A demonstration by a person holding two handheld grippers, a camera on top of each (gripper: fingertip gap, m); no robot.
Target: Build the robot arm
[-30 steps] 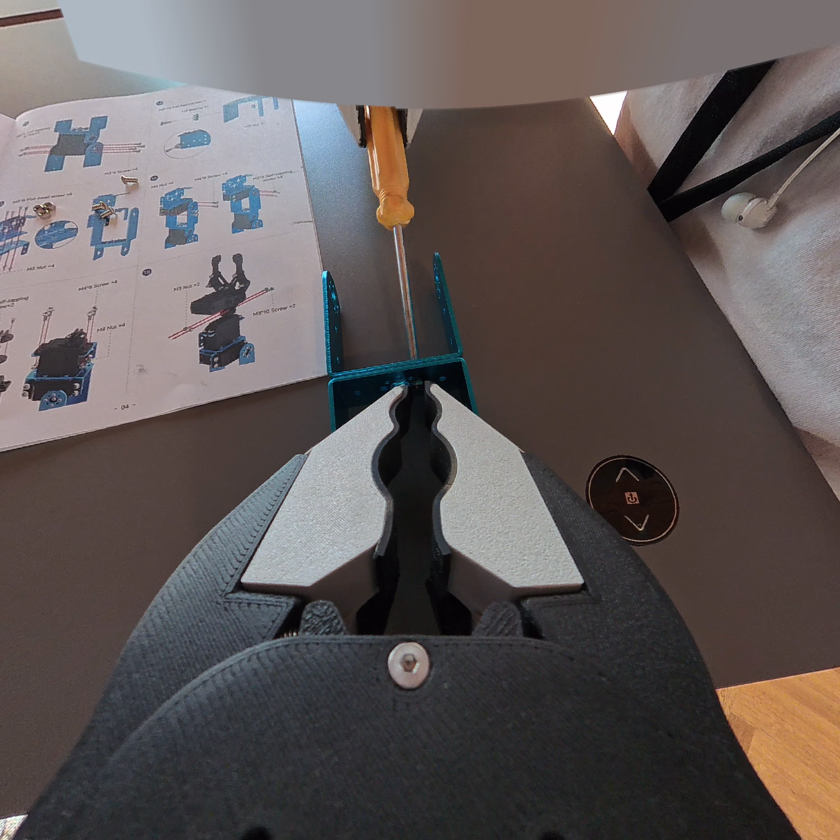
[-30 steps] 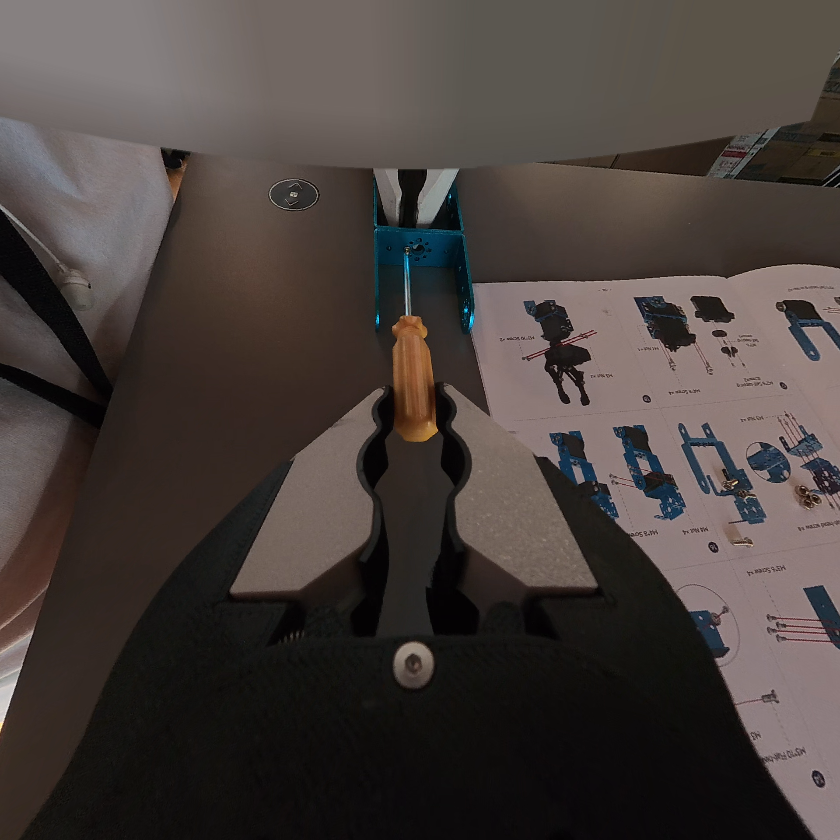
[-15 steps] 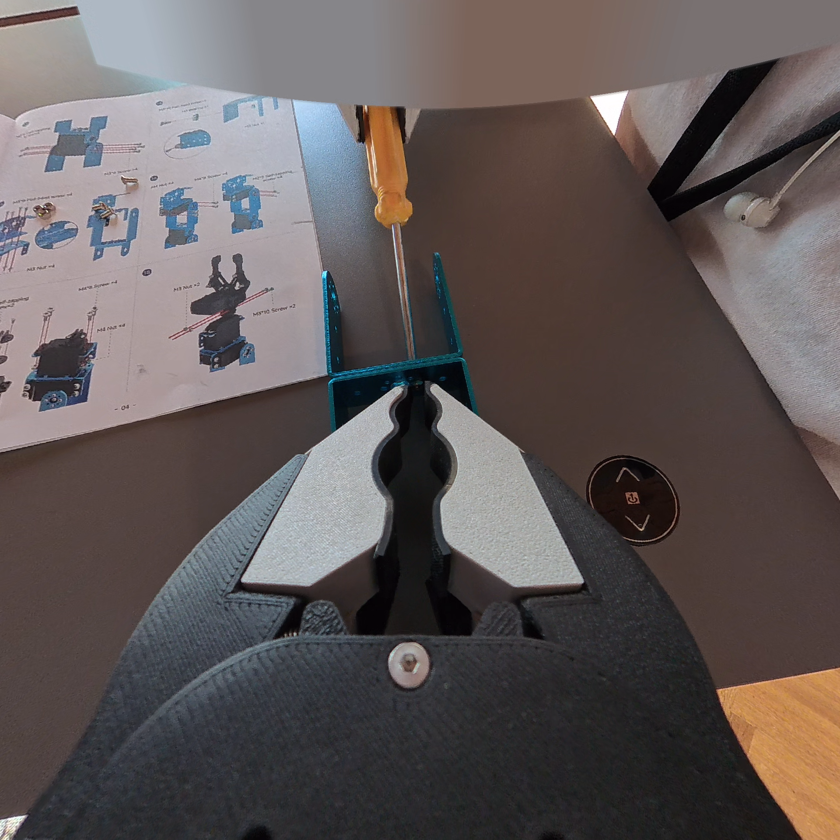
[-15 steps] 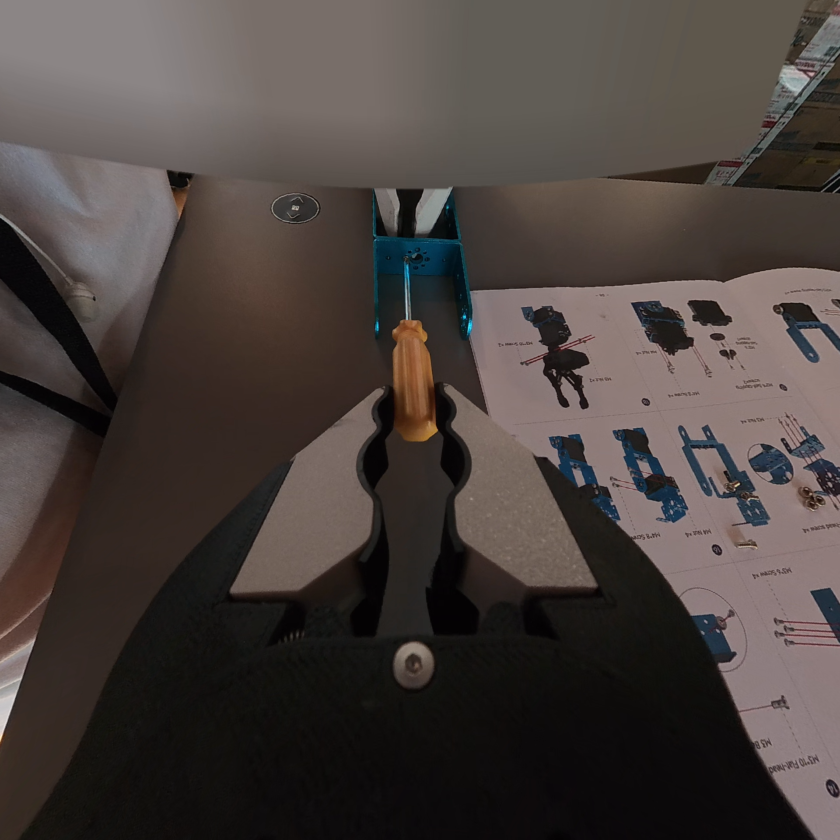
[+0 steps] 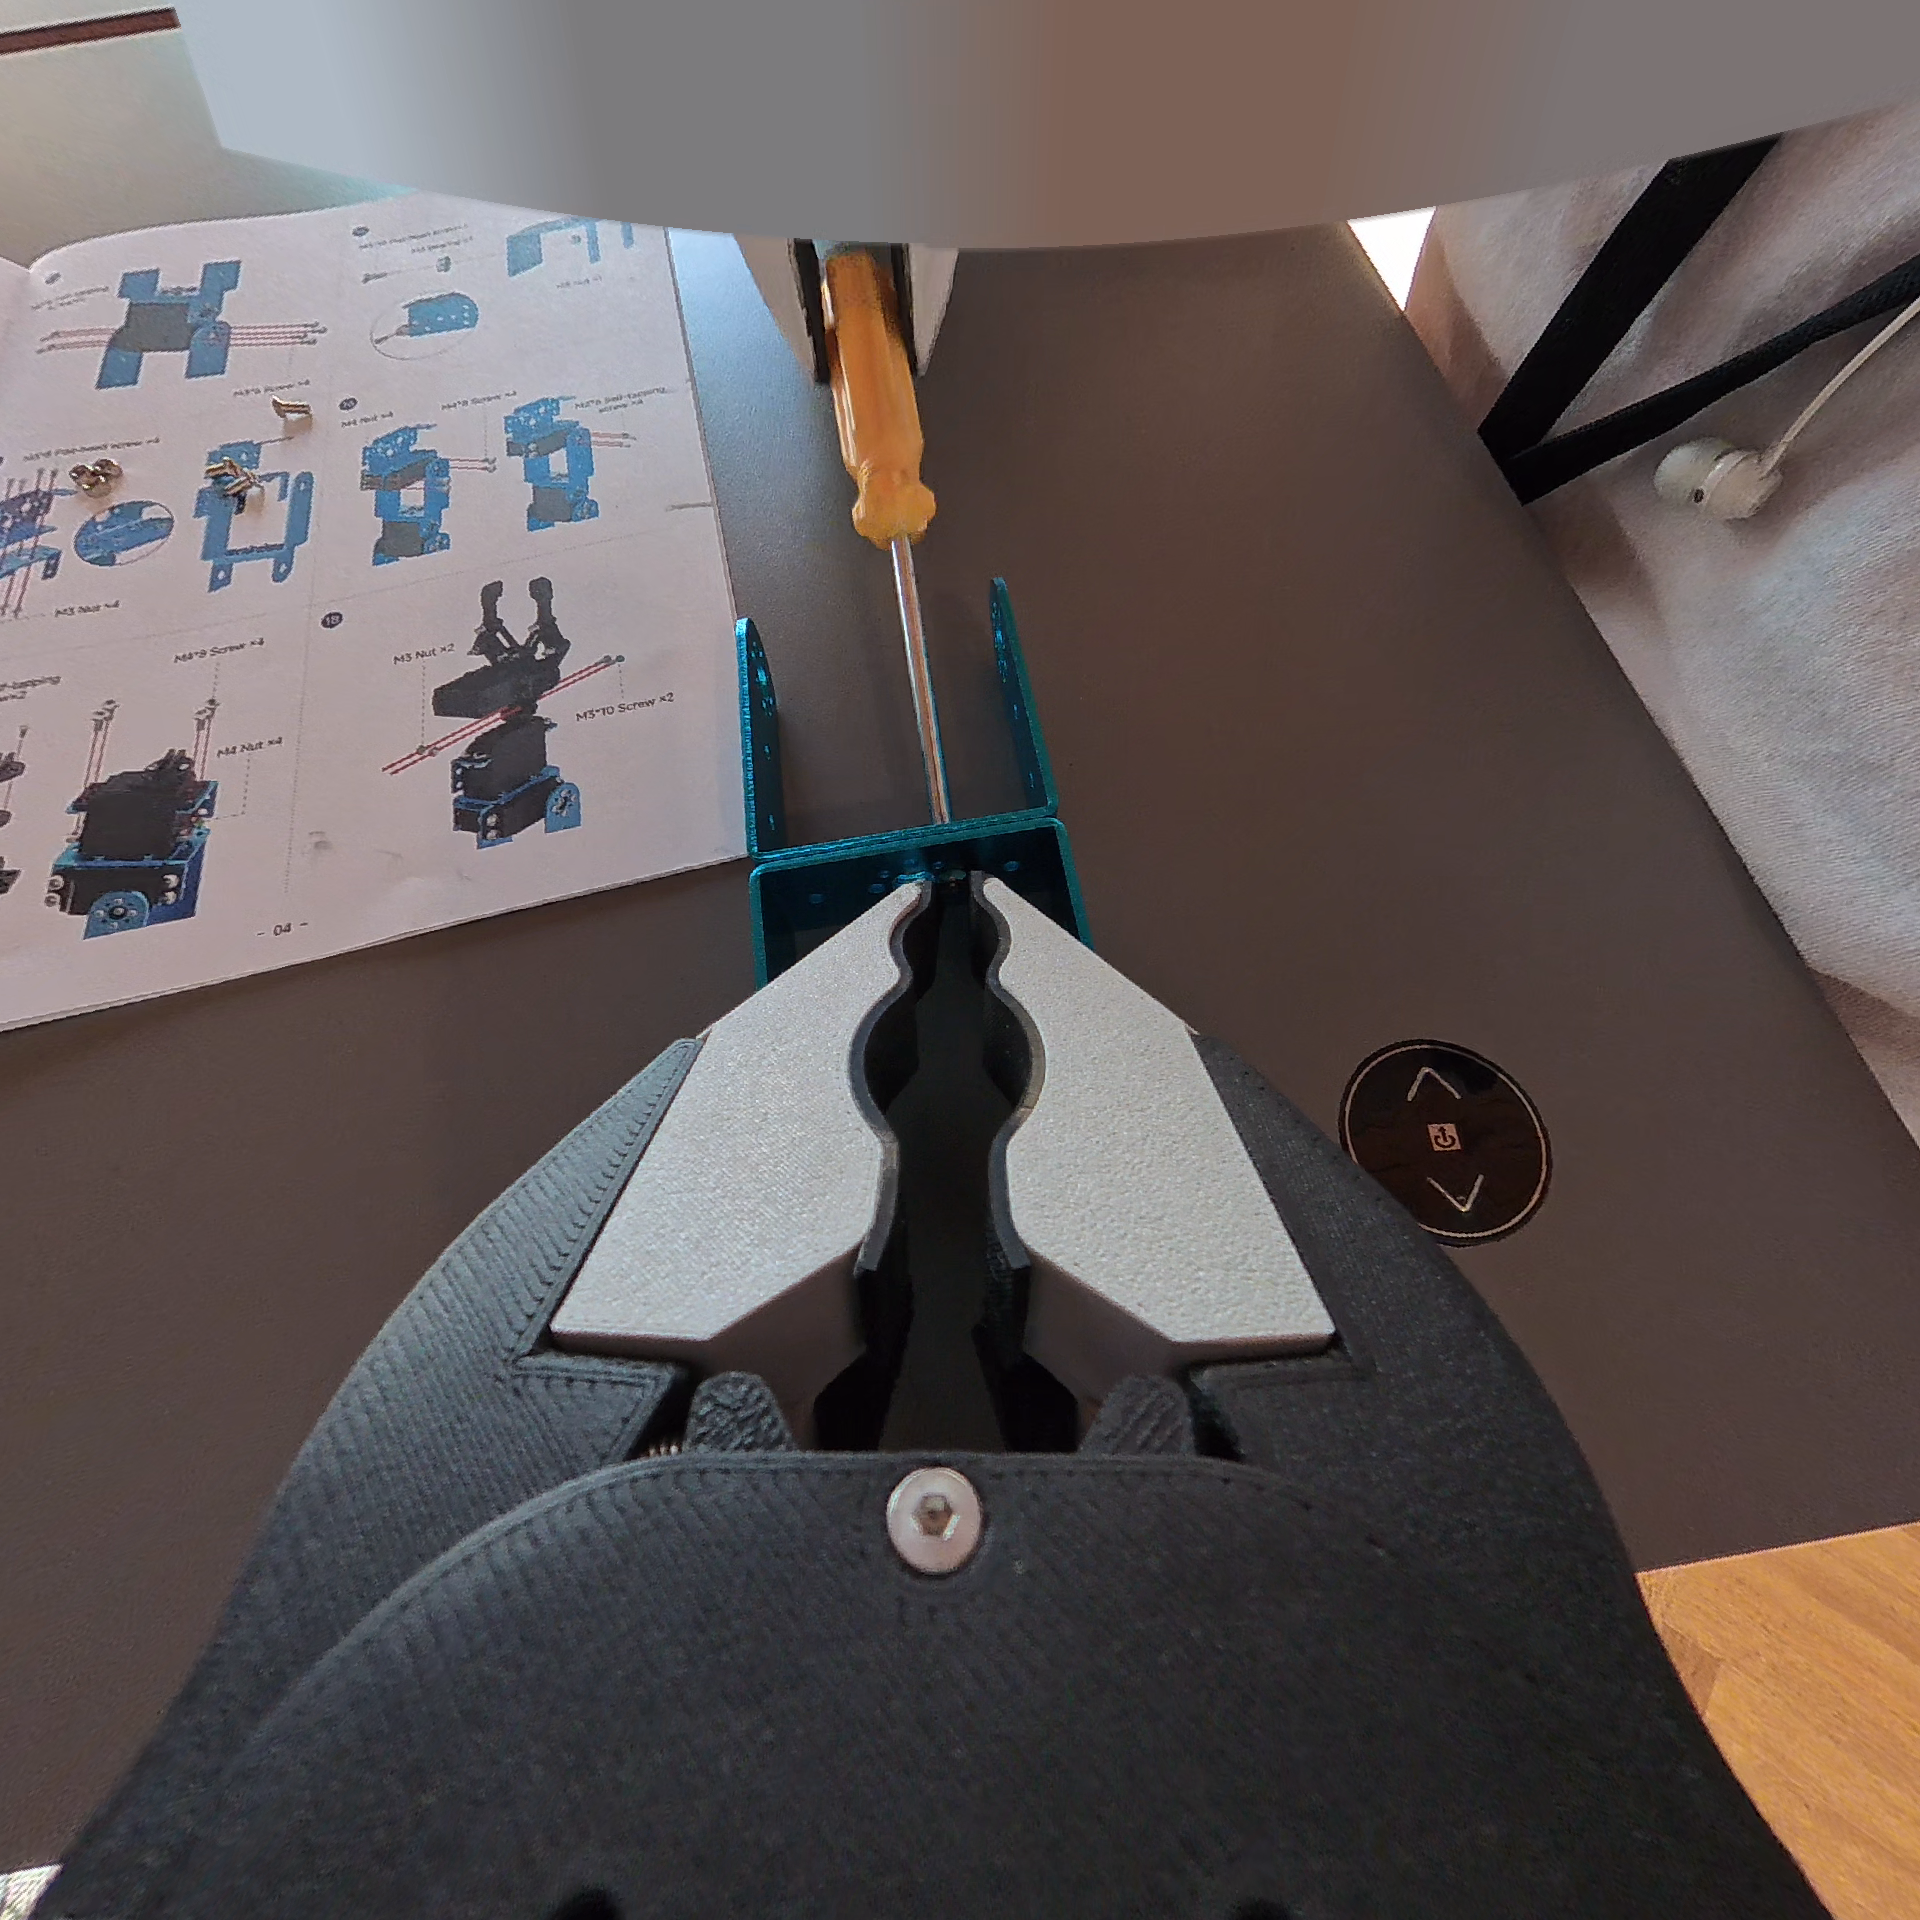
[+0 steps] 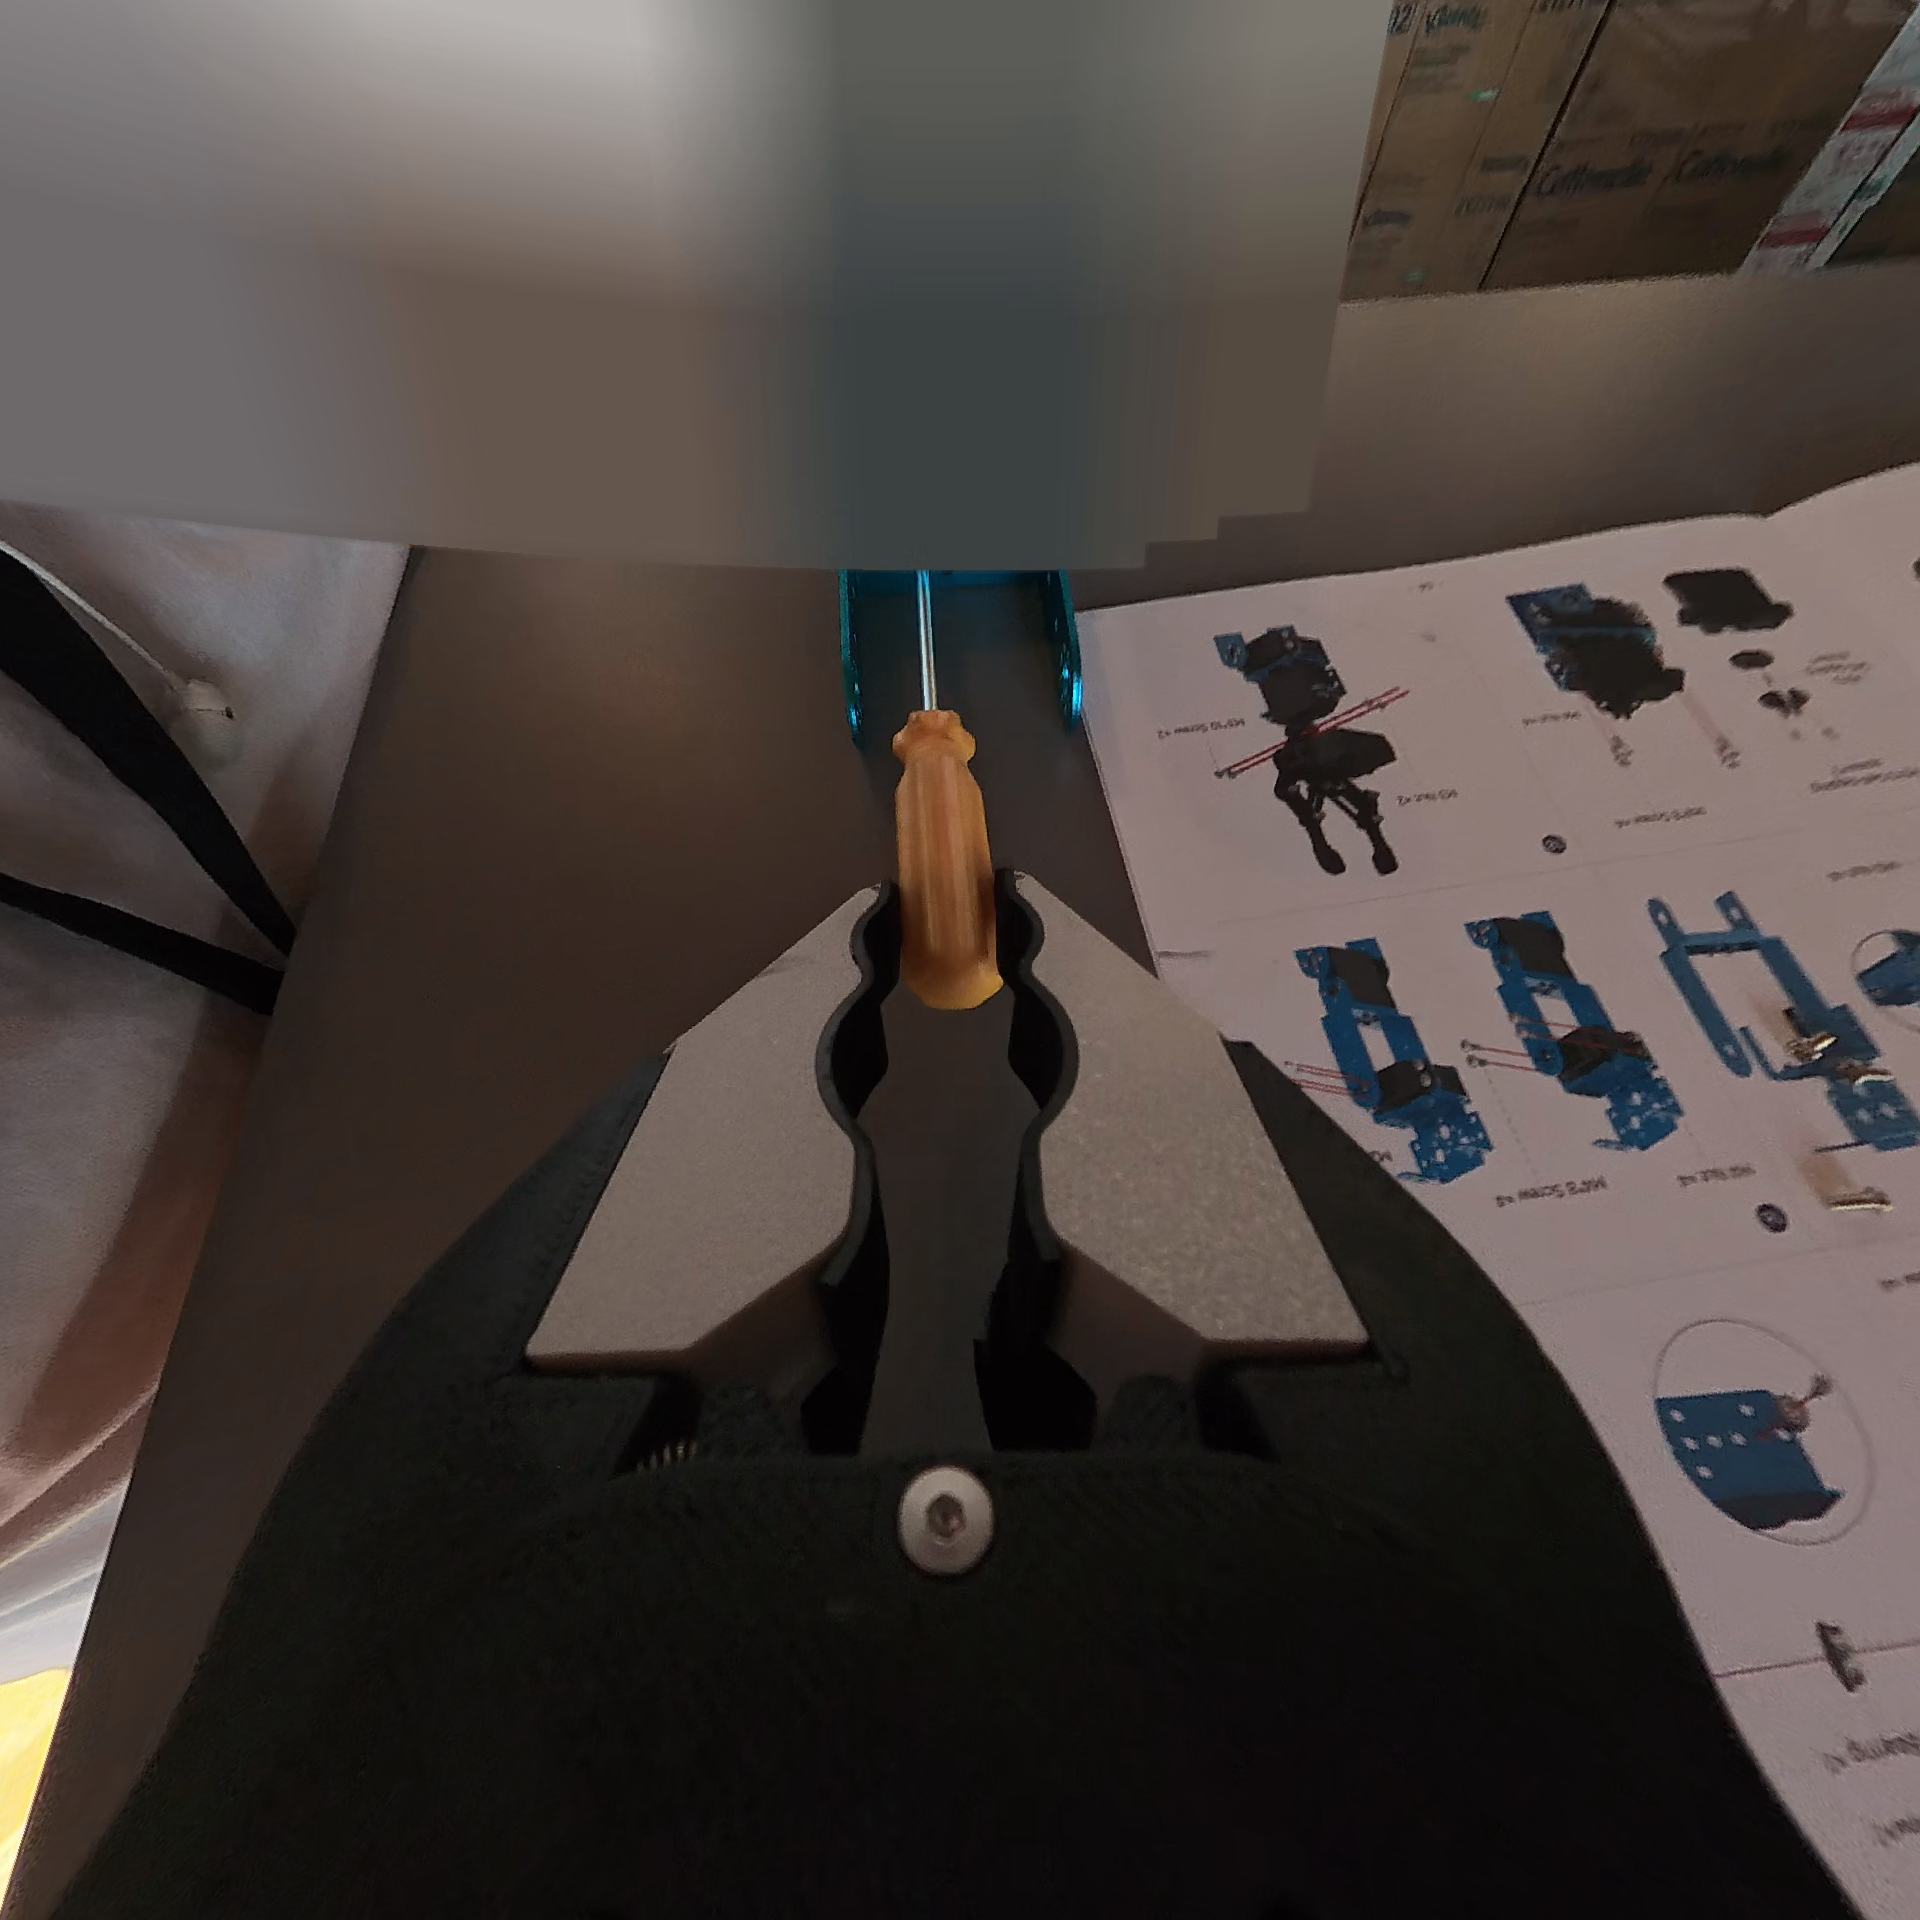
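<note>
My left tool (image 5: 948, 885) is closed on the base plate of a blue metal U-bracket (image 5: 914, 857), whose two side walls point away from me over the dark tabletop (image 5: 1299, 675); my right tool (image 6: 943, 891) is clamped on the amber handle of a screwdriver (image 6: 940, 862), its shaft running between the bracket's walls to a hole in the base plate; from the right wrist view the bracket (image 6: 1062, 665) sits just beside an open instruction booklet (image 6: 1558, 935), with small screws (image 5: 96, 476) lying on its pages; a round control button (image 5: 1444, 1140) is set into the tabletop near my left tool.
</note>
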